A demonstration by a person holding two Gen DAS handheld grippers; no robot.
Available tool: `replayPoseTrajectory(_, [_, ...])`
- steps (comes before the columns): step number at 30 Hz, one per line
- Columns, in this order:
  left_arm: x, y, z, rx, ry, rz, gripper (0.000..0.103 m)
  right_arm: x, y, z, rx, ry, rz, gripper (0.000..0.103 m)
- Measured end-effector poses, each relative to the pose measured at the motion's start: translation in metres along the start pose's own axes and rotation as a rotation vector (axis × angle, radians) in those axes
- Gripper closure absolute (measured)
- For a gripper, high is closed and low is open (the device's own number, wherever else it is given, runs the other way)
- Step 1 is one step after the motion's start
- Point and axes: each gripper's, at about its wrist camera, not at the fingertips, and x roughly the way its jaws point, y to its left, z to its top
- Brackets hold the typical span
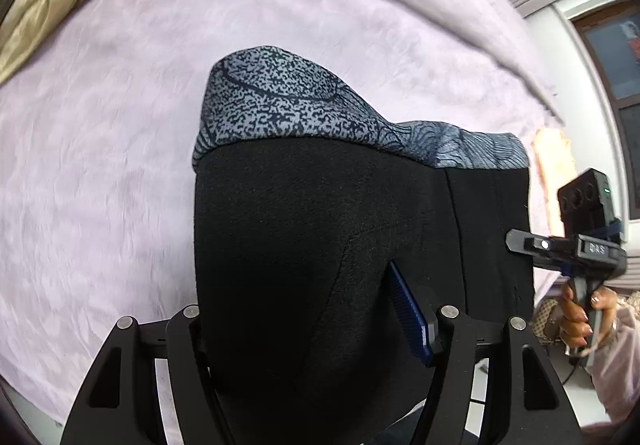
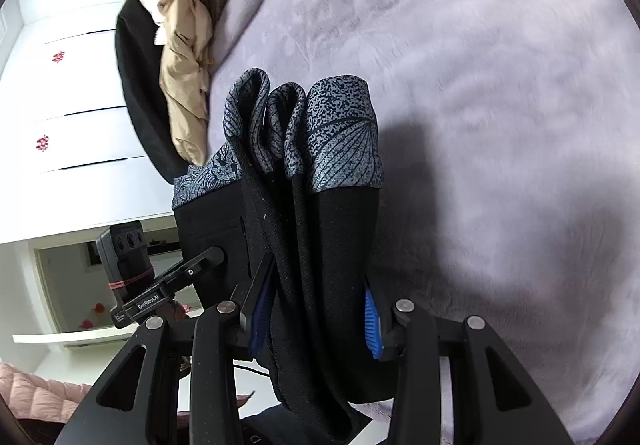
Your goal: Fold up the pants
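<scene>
The pants (image 1: 320, 229) are black with a grey-blue patterned band along the far edge. They are folded into several layers and held up over a lilac bed cover (image 1: 100, 165). My left gripper (image 1: 316, 321) is shut on the pants; the cloth hides its left finger, and a blue pad (image 1: 408, 309) shows on the right. My right gripper (image 2: 316, 309) is shut on the pants (image 2: 320, 237), with the folded layers bunched between its blue pads (image 2: 372, 321). The right gripper also shows in the left wrist view (image 1: 520, 241), clamped on the pants' right edge.
Beige bedding (image 1: 36, 17) lies at the bed's far left. A pile of beige and black clothes (image 2: 180, 57) sits at the bed's edge. White drawers (image 2: 72, 105) stand beyond. A window (image 1: 616, 57) and curtain are at the right.
</scene>
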Motion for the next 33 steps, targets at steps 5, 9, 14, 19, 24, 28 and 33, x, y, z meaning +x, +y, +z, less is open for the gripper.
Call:
replayPoseTrajectory(5, [0.026,0.0,-0.003,-0.017,-0.031,0.102,0.009,0.01,-0.015,-0.006,0.013,-0.024,-0.078,0.055])
replayPoseTrajectory(9, [0.025,0.006,-0.007,-0.039,-0.017,0.113,0.006,0.012,-0.017,-0.006,-0.017,-0.025,-0.167,0.046])
replayPoseTrajectory(14, [0.024,-0.007,-0.011,-0.007,-0.025,0.196,0.001,0.008,-0.002,-0.009,-0.043,-0.039,-0.271,0.041])
replayPoseTrajectory(19, [0.016,-0.012,-0.024,-0.013,-0.021,0.247,0.001,0.004,0.006,-0.017,-0.026,-0.046,-0.331,0.037])
replayPoseTrajectory(24, [0.003,-0.018,-0.04,-0.029,-0.024,0.325,0.001,-0.007,0.015,-0.028,-0.031,-0.057,-0.393,0.032])
replayPoseTrajectory(28, [-0.014,-0.026,-0.057,-0.054,-0.052,0.361,0.001,-0.02,0.02,-0.034,-0.038,-0.057,-0.404,0.029])
replayPoseTrajectory(33, [-0.036,-0.044,-0.079,-0.073,-0.136,0.398,0.001,-0.032,0.029,-0.038,-0.096,-0.058,-0.454,0.015])
